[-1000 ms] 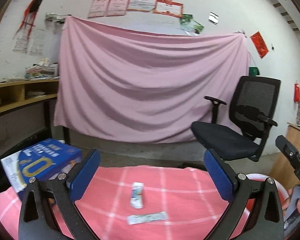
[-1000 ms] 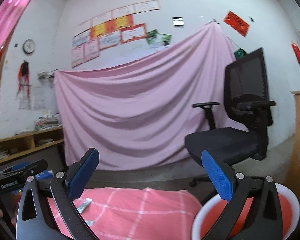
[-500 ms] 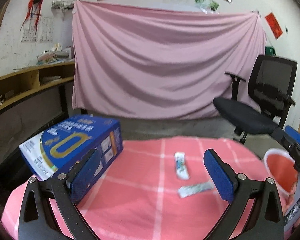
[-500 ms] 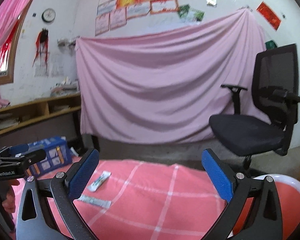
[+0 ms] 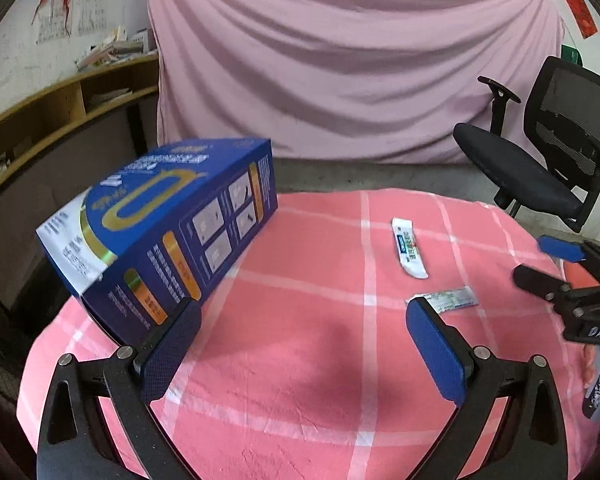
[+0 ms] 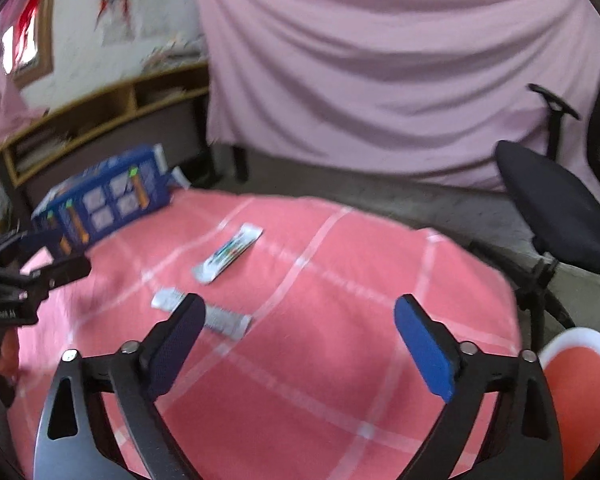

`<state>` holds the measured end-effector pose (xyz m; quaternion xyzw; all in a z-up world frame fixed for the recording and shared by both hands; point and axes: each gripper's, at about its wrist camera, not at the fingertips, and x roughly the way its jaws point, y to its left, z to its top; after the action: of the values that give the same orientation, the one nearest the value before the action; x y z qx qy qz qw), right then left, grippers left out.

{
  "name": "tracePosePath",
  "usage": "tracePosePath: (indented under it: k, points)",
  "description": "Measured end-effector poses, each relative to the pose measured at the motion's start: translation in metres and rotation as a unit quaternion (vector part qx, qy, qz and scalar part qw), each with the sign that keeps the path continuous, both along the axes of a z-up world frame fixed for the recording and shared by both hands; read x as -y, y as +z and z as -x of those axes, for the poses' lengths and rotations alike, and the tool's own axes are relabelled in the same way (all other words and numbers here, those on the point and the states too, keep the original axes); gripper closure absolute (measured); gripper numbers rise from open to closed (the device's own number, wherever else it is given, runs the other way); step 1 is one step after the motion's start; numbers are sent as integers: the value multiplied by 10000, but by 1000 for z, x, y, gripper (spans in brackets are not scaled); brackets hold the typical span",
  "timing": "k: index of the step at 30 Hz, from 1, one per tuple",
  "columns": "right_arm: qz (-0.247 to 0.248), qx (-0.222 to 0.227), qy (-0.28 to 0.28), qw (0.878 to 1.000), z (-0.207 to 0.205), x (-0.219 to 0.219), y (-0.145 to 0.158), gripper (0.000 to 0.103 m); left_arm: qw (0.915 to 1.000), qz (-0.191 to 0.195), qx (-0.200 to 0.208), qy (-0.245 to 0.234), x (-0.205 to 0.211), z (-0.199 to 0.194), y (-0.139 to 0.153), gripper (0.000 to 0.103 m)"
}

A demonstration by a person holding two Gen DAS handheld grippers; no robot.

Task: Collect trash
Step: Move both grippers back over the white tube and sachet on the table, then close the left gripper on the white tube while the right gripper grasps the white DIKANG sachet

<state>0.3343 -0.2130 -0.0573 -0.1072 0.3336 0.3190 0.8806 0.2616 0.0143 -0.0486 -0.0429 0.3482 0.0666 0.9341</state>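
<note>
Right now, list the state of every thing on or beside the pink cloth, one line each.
blue box: closed, lying on its side at the cloth's edge.
far wrapper: lying flat, untouched.
near wrapper: lying flat, untouched.
left hand-held gripper: open, empty, above the cloth.
right hand-held gripper: open, jaws just closing a little, nothing between them.
red bin: beside the table, contents not visible.
office chair: unoccupied.
</note>
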Motion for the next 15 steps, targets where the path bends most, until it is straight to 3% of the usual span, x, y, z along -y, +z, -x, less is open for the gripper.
tracePosePath:
  k: [5,9,13,15]
  points:
    - [390,-418,886,9944,-3,-33,-18,28,9998,79,-205,2,-5,-2,-5,21]
    - [586,-568,1206,9893,-6,-52,-27,40,9993,154,-329,24,-8,-3,-6,33]
    - [614,-584,1359,9871,-9,-63,-29,42,9987,238,-455,30,-12,-6,-7,39]
    - [597,-676,1471,9850,-10,-65,-31,57,9985,238,-497,5,-12,-6,-7,40]
